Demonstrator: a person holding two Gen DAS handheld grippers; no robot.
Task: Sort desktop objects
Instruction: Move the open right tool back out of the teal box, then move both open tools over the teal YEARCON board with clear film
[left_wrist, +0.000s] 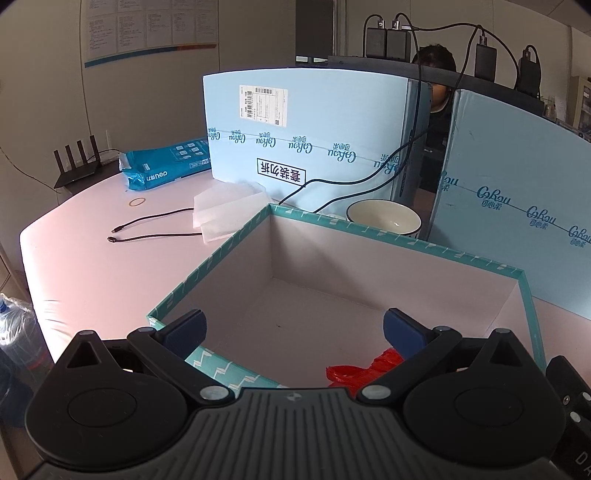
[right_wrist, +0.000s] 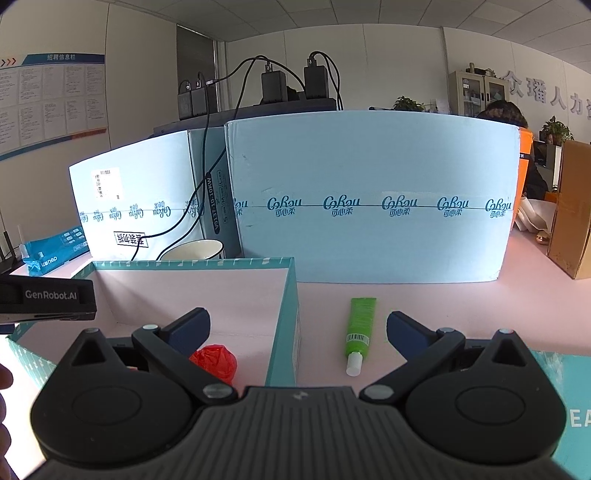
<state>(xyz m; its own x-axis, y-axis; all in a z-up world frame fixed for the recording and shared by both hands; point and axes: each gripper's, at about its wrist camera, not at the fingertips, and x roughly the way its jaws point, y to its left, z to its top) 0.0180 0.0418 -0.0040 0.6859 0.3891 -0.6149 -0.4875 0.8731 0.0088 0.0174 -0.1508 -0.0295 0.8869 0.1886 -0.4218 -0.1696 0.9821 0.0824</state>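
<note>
A teal-rimmed open box (left_wrist: 207, 264) stands on the pink table; it also shows in the right wrist view (right_wrist: 286, 314). A crumpled red plastic bag (left_wrist: 364, 367) lies on its floor near the front, also seen in the right wrist view (right_wrist: 216, 362). A green tube (right_wrist: 360, 328) with a white cap lies on the table just right of the box. My left gripper (left_wrist: 293, 326) is open and empty above the box. My right gripper (right_wrist: 297, 326) is open and empty, straddling the box's right wall, with the tube between its fingers' line and the wall.
Light blue cartons (right_wrist: 369, 195) stand behind the box. A white bowl (left_wrist: 384, 218) sits between them. Black cables (left_wrist: 147, 230), white tissue (left_wrist: 229, 210), a blue Deli pack (left_wrist: 166, 166) and a router (left_wrist: 77, 162) lie at the left. A brown box (right_wrist: 570, 210) stands far right.
</note>
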